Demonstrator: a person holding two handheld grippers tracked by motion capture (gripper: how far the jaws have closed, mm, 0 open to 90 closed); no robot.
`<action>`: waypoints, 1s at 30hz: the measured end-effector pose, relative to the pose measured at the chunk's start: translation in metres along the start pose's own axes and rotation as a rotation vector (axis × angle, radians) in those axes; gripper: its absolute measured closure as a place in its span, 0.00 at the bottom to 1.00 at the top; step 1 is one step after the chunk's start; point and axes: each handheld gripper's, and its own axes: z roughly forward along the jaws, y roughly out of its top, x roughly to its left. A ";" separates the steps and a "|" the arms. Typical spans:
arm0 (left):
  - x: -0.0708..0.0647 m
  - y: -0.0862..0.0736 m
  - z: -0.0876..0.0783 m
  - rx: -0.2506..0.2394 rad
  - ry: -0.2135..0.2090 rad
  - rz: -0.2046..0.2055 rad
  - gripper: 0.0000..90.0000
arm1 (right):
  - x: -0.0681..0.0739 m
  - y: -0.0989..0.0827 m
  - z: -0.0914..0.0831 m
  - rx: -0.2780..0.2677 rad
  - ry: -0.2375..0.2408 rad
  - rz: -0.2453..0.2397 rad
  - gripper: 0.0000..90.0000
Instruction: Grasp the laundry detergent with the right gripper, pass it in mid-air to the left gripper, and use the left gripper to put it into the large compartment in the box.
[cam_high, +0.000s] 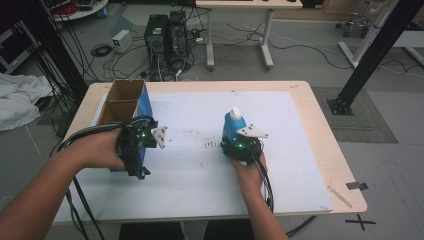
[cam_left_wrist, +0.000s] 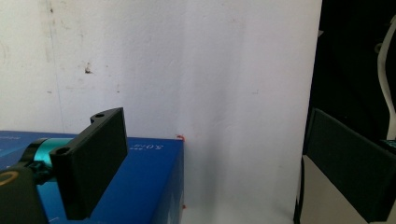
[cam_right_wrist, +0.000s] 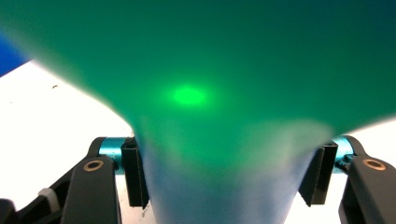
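A blue-green bottle (cam_high: 234, 125) with a white cap stands upright on the white mat (cam_high: 200, 175) near the table's middle. My right gripper (cam_high: 234, 140) is at its base; in the right gripper view the blurred bottle (cam_right_wrist: 210, 93) sits between the jaws and both pads touch its sides, so my right gripper (cam_right_wrist: 226, 179) is shut on it. At the left lies an open blue box (cam_high: 122, 100) with a brown cardboard inside. My left gripper (cam_high: 137, 150) is held right beside it. Its jaws stand wide apart (cam_left_wrist: 215, 140), one over the box's blue face (cam_left_wrist: 154, 177), the other far off it.
A thin wooden stick (cam_high: 340, 196) lies near the table's front right corner. Behind the table are computer towers (cam_high: 167, 35) and loose cables on the floor. A black frame post (cam_high: 370, 55) rises at the right, and a white cloth (cam_high: 20, 100) lies at the left.
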 end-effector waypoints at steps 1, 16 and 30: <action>0.000 0.000 0.000 0.000 0.000 0.002 0.07 | 0.000 0.000 0.000 0.000 0.006 0.000 0.40; 0.000 0.003 0.000 0.004 0.004 0.004 0.07 | 0.003 0.000 -0.001 -0.015 -0.002 -0.025 0.50; 0.001 0.024 -0.009 -0.004 0.018 0.033 0.07 | 0.000 0.009 -0.023 -0.028 0.073 -0.083 0.51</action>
